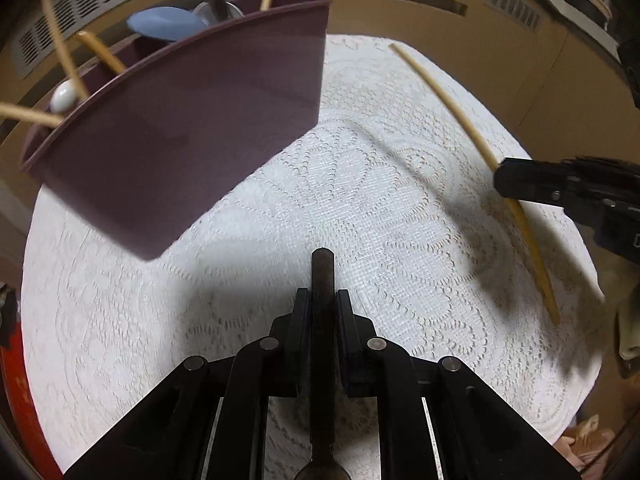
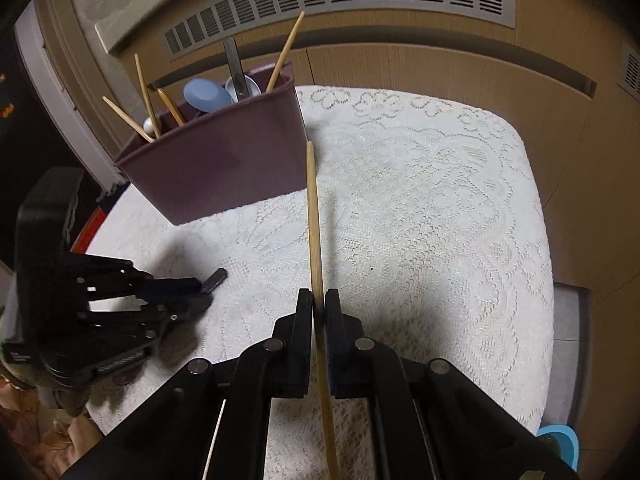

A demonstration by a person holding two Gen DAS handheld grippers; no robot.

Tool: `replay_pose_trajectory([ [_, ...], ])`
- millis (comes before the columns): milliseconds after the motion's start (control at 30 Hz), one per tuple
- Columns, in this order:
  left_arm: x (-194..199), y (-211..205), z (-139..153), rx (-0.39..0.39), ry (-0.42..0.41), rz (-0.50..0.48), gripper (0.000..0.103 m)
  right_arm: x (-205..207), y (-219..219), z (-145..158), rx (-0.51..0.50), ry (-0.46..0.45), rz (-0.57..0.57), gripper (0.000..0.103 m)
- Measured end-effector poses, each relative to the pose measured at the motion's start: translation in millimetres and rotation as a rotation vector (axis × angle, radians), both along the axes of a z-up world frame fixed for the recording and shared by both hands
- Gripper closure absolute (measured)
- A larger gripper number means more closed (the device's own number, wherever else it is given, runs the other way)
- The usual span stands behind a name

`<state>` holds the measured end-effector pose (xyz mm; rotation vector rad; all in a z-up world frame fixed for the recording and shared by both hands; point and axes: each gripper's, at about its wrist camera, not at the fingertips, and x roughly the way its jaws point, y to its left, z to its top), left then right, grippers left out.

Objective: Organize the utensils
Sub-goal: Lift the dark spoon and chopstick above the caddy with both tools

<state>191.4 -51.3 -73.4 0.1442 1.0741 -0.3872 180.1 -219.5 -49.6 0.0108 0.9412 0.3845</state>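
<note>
A purple utensil holder (image 1: 180, 140) stands at the far left of the lace-covered table (image 1: 380, 200); it also shows in the right wrist view (image 2: 224, 164). It holds several chopsticks, a blue spoon (image 2: 206, 95) and a metal utensil (image 2: 236, 68). My left gripper (image 1: 323, 300) is shut on a dark-handled utensil (image 1: 323, 276) whose handle points forward; it is also in the right wrist view (image 2: 200, 286). My right gripper (image 2: 319, 300) is shut on a wooden chopstick (image 2: 313, 216) that points toward the holder; it shows in the left wrist view (image 1: 500, 178) too.
A wooden wall with vent grilles (image 2: 360, 8) runs behind the table. A red object (image 1: 16, 380) sits at the table's left edge. A blue item (image 2: 560, 440) lies beyond the table's right near corner.
</note>
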Motion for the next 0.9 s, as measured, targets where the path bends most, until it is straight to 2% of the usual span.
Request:
replay_pose_trajectory([
  [100, -19.8, 12.7, 7.2, -0.087, -0.025, 0.058, 0.091, -12.2, -1.8, 7.2, 0.010, -0.032, 0.006, 0.097],
  [200, -48.6, 23.2, 27.4, -0.136, -0.097, 0.106, 0.091, -25.1, -5.0, 18.3, 0.034, -0.063, 0.025, 0.096],
  [267, -64.1, 34.5, 49.4, -0.166, -0.161, 0.118, 0.091, -35.6, -6.1, 27.8, 0.049, -0.087, 0.035, 0.096],
  [333, -89.4, 39.0, 77.6, -0.176, -0.261, 0.112, 0.091, -46.2, -6.8, 36.1, 0.054, -0.109, 0.042, 0.096],
  [500, -119.2, 42.9, 140.1, -0.198, -0.440, 0.115, 0.091, -68.8, -10.7, 59.3, 0.082, -0.179, 0.037, 0.096],
  [633, -122.8, 47.4, 189.6, -0.216, -0.597, 0.147, 0.091, -80.1, -10.8, 100.0, 0.120, -0.280, 0.046, 0.097],
  [733, -117.0, 51.1, 227.8, -0.275, -0.706, 0.168, 0.091, -86.6, -4.4, 148.2, 0.139, -0.408, 0.061, 0.097],
  [900, -102.3, 60.6, 276.2, -0.339, -0.790, 0.161, 0.091, -87.1, 6.1, 213.2, 0.152, -0.563, 0.066, 0.097],
])
